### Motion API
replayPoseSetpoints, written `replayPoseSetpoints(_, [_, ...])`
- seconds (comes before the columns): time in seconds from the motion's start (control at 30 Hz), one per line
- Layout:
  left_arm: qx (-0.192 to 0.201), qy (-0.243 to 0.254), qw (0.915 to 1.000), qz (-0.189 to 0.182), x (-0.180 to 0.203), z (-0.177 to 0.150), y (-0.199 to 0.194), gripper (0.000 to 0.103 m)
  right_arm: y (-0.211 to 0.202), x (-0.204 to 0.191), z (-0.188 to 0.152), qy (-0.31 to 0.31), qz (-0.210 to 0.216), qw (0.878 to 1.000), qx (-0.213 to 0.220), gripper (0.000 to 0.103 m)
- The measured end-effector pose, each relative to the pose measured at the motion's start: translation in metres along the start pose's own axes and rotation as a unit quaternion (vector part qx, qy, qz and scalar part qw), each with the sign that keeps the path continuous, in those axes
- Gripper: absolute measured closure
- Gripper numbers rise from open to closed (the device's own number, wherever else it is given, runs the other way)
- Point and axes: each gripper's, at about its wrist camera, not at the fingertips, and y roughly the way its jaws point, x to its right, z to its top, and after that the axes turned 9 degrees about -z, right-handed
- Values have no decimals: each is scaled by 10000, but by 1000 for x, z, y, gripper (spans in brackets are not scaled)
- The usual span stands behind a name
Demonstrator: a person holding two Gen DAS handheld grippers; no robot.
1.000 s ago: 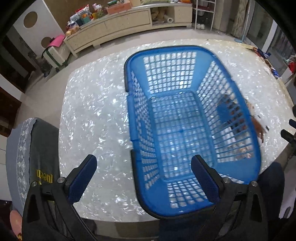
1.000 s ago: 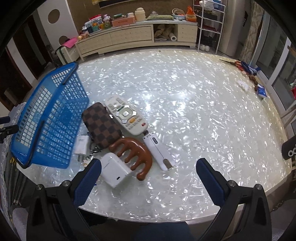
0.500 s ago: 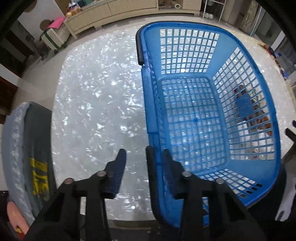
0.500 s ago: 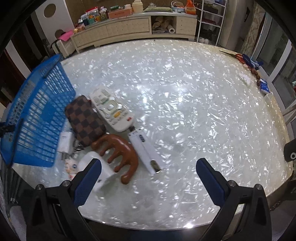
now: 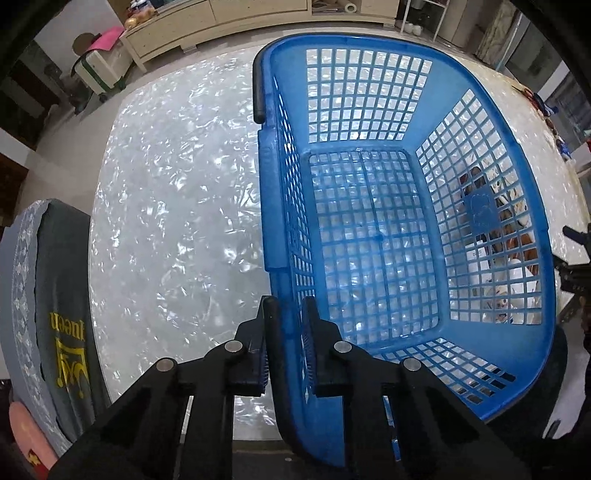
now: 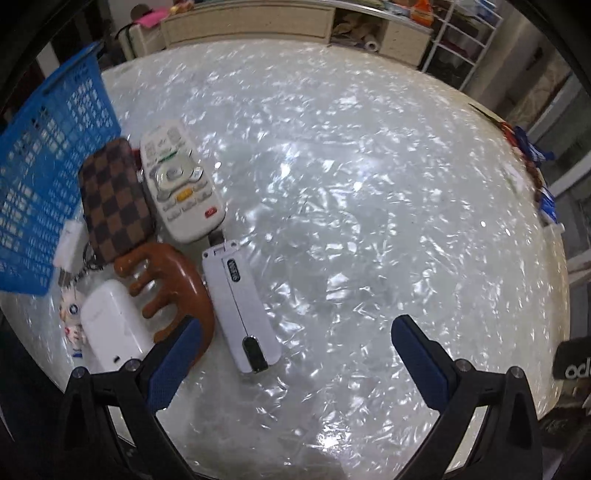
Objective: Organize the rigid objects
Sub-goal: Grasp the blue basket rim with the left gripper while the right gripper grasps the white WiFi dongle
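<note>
An empty blue plastic basket [image 5: 273, 206] stands on the pearly white table. My left gripper [image 5: 287, 314] is shut on the basket's near left rim, one pad outside the wall and one inside. In the right wrist view the basket [image 6: 40, 158] is at the far left. Beside it lie a brown checked pouch [image 6: 112, 192], a white remote [image 6: 179, 181], a brown wooden comb-like massager [image 6: 173, 280], a long white device [image 6: 240, 302] and a white case [image 6: 110, 325]. My right gripper [image 6: 295, 325] hangs open above the table, its left finger over the massager's end.
A white charger [image 6: 70, 240] and a small keyring figure [image 6: 72, 314] lie by the basket's wall. A chair with grey cloth [image 5: 48, 314] stands at the table's left edge. Scissors and small items [image 6: 524, 140] lie at the far right edge. A low cabinet [image 6: 258, 22] stands behind.
My left gripper went from wide open to shut on the basket's rim. My right gripper sank toward the table and the pile of objects, staying open.
</note>
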Motion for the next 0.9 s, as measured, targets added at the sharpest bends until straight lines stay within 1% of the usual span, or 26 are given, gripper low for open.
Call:
replayPoseSetpoints(0.07, [-6,-38,10000,1,-1,0,-1,86,5,-1,0,-119,-39,9999,-49,0])
replayPoseSetpoints(0.1, [-10,-50,10000,21,0,1,0,86,6,-3,-1,-192,-122,9997,-38,0])
replayPoseSetpoints(0.13, [-15,-77,10000,29,0,1,0,86,7,-6,-3,-270,-186,9995,-17,3])
replayPoseSetpoints(0.27, [31,-93,9999,30,2,0,0,86,12,-8,-6,-329,-103,9994,-5,8])
replayPoseSetpoints(0.3, [42,-101,9999,33,1,0,-1,86,14,-8,-6,-371,-99,9993,-24,9])
replayPoseSetpoints(0.37, [48,-85,9999,72,3,-1,0,86,23,-9,-2,-480,-7,9987,-141,13])
replayPoseSetpoints(0.43, [50,-97,9999,56,2,-2,-1,86,27,-8,2,-439,169,9988,-160,14])
replayPoseSetpoints(0.53, [44,-99,9999,50,2,-2,-2,86,29,-10,11,-469,171,9987,-129,14])
replayPoseSetpoints(0.57, [46,-103,9999,51,2,-2,-2,86,29,-11,13,-496,193,9985,-98,16])
replayPoseSetpoints(0.6, [50,-94,9999,49,2,-2,-2,86,28,-10,15,-491,251,9984,-95,25])
replayPoseSetpoints(0.63, [51,-86,9999,49,2,-2,-2,86,27,-9,18,-440,427,9980,-121,34])
replayPoseSetpoints(0.67, [57,-92,9999,39,2,-2,-3,86,25,-10,22,-437,431,9981,-80,39])
replayPoseSetpoints(0.73, [67,-77,9999,29,3,-2,-5,87,22,-11,28,-453,458,9979,-14,58])
replayPoseSetpoints(0.77, [74,-72,9999,26,4,-2,-6,87,21,-11,28,-456,465,9979,-7,62])
replayPoseSetpoints(0.83, [80,-73,9999,14,5,-2,-8,87,20,-11,34,-472,491,9977,3,74])
replayPoseSetpoints(0.9, [103,-105,9999,-25,4,-3,-9,88,19,-12,37,-484,463,9978,34,74])
